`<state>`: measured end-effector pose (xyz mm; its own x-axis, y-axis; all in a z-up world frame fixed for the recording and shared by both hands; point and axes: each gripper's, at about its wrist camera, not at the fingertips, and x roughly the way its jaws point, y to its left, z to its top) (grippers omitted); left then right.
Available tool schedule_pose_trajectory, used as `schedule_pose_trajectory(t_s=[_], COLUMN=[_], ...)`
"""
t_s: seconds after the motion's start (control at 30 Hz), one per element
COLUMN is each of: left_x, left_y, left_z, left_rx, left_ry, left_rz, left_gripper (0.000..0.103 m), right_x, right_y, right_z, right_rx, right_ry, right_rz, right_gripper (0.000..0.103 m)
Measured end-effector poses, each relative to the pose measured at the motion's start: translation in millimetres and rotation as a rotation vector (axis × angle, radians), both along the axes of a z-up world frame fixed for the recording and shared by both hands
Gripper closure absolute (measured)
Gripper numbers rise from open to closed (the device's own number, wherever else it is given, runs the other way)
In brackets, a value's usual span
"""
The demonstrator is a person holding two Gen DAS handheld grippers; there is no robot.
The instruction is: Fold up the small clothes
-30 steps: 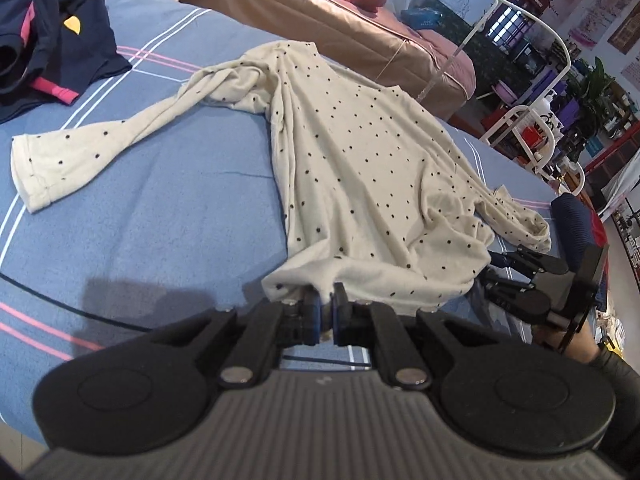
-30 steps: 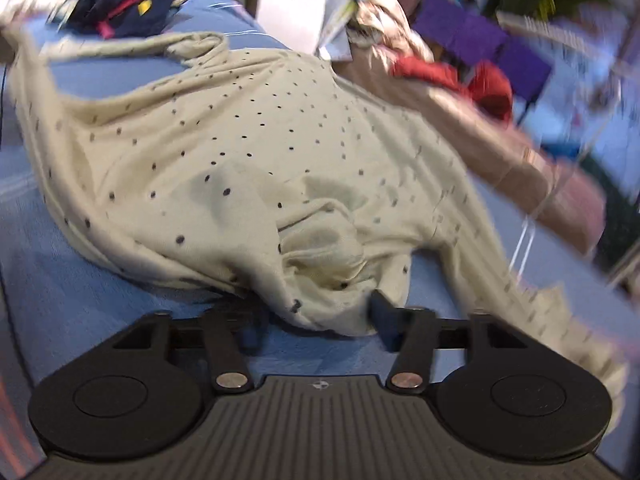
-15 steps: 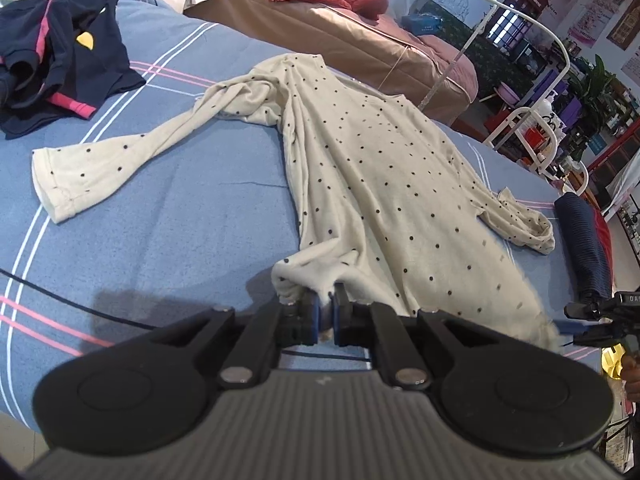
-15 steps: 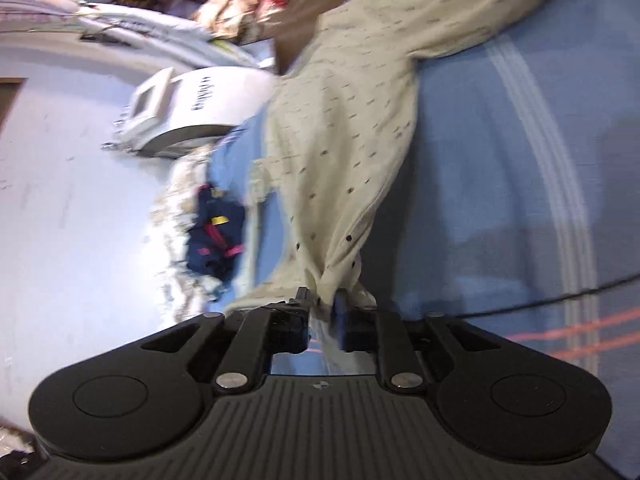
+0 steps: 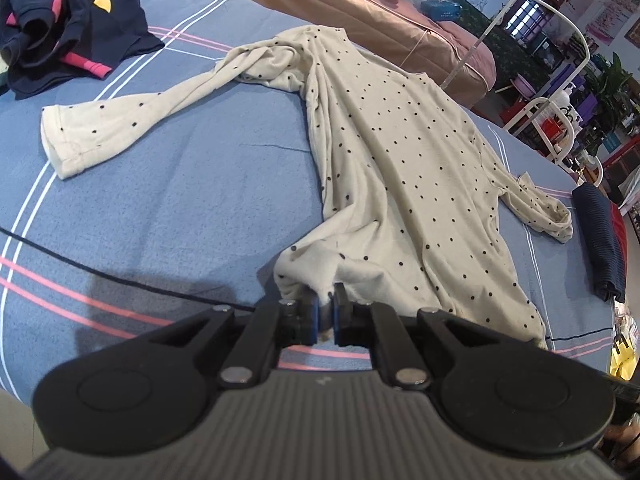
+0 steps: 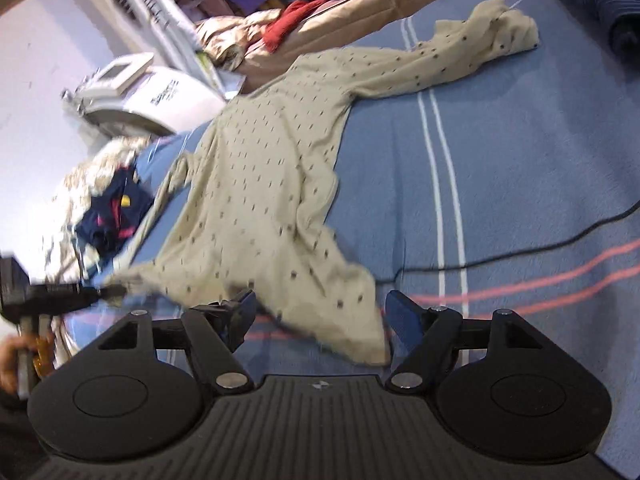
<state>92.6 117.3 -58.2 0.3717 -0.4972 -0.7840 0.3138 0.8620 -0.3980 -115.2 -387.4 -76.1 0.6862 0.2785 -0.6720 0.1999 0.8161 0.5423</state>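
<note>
**Left clamps hem, right jaws opening**

We note the cream dotted shirt (image 5: 404,168) lying spread on the blue striped bedsheet (image 5: 180,208), one sleeve stretched toward the left of the left wrist view, the other bunched near a dark rolled cloth (image 5: 600,236). The left gripper (image 5: 326,312) is pinched tight on a corner of the shirt's hem; cloth sits between its blue pads. In the right wrist view the right gripper (image 6: 320,314) has its jaws opening, now wide; the other hem corner lies between the fingers, and the pads do not press it. A navy garment (image 5: 68,20) lies apart at the far corner. A black cable (image 6: 520,252) crosses the sheet near the hem.
</note>
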Motion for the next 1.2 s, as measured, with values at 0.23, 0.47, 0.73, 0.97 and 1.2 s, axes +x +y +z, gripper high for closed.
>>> schedule_pose_trajectory(t_s=[0.23, 0.47, 0.73, 0.97, 1.2], left_x=[-2, -13, -26, -36, -59], left_y=[-5, 22, 55, 49, 28], left_z=[9, 50, 47, -5, -7], left_rx=[-0.016, -0.054, 0.029, -0.03, 0.078], left_ry=[-0.02, -0.082, -0.037, 0.014, -0.164], left_rz=[-0.011, -0.007, -0.02, -0.026, -0.094], left_gripper=[0.098, 0.097, 0.086, 0.034, 0.003], right_x=[21, 1, -27, -20, -8], right_y=[23, -32, -54, -31, -16], right_z=[-13, 17, 46, 14, 12], right_rx=[-0.215, 0.318, 0.307, 0.099, 0.065], right_ry=[0.076, 0.0, 0.055, 0.114, 0.072], right_rz=[0.07, -0.041, -0.017, -0.097, -0.022], right_gripper=[0.078, 0.088, 0.086, 0.042, 0.003])
